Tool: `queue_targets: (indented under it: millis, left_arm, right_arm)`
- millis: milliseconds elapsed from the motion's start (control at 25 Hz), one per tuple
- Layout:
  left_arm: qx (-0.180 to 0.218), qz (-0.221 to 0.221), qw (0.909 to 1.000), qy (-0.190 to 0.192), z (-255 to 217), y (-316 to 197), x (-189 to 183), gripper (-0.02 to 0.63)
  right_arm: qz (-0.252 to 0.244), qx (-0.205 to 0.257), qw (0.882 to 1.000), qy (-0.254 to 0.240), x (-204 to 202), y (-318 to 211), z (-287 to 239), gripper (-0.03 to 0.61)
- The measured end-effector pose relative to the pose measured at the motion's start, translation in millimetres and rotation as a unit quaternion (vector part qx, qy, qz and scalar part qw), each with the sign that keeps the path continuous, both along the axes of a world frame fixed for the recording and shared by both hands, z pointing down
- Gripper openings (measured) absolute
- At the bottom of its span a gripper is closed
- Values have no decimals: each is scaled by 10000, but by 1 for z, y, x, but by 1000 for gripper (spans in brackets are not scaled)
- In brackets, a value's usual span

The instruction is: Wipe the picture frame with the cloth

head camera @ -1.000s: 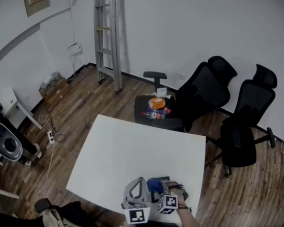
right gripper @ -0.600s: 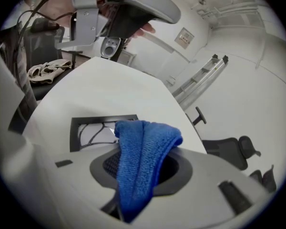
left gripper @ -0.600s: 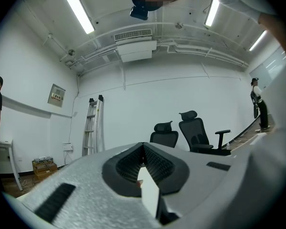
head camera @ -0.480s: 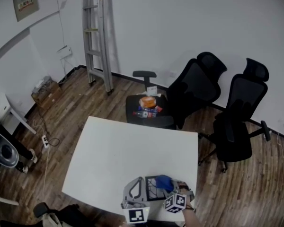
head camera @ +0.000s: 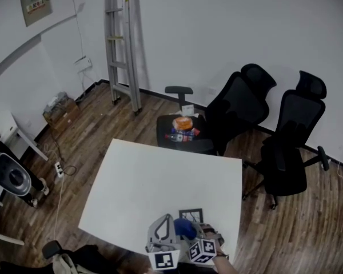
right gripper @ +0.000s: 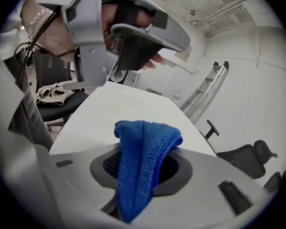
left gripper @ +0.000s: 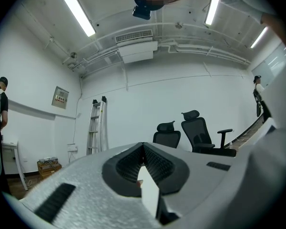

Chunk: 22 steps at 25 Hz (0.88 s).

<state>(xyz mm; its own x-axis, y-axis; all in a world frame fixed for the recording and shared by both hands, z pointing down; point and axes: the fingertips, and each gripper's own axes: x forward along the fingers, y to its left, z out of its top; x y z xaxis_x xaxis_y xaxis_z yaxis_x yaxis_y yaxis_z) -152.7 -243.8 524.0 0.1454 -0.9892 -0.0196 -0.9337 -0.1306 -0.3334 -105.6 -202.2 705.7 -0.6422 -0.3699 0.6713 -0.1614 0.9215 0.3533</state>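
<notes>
Cloth point(right gripper: 143, 161) bunched between the right fingers point(right gripper: 69, 178) — picture frame point(head camera: 190, 214) just beside

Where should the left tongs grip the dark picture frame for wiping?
Likely the thin left edge of the dark picture frame, left tongs from the left: it is a flat panel, and that frees its face for the blue cloth.

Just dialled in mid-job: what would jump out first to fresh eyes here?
The blue cloth catches the eye first. It is pinched in the right gripper at the near edge of the white table. Just beyond it, the small dark picture frame shows against the tabletop. The left gripper points up toward the ceiling, closed on a thin white edge.
</notes>
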Motion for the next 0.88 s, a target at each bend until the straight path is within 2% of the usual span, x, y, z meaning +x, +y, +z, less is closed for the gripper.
queue_targets:
  millis: [200, 520, 600, 680, 800, 840, 880]
  left_arm:
    - [79, -119, 9999, 16, -5, 8, -8, 3]
    - [156, 112, 9998, -69, -6, 8, 10, 3]
    - [112, 142, 9997, 140, -3, 6, 16, 3]
    - [52, 81, 9978, 659, 3, 6, 20, 3]
    - [37, 75, 9951, 983, 7, 7, 24, 3]
    - [26, 95, 9957, 925, 7, 7, 25, 3]
    - [21, 170, 9980, 616, 7, 7, 26, 3]
  right_arm:
    - [24, -63, 9997, 256, 5, 2, 12, 117]
    - [818, -133, 9963, 222, 55, -14, 17, 117]
    - [1007, -152, 9944, 272, 72, -16, 19, 117]
    - [1156, -172, 9925, 345, 86, -16, 23, 117]
    - [1310, -179, 9907, 326, 96, -15, 25, 117]
    - [1365, -206, 9902, 209, 96, -15, 21, 117]
    - [1423, -266, 9895, 19, 92, -15, 14, 117]
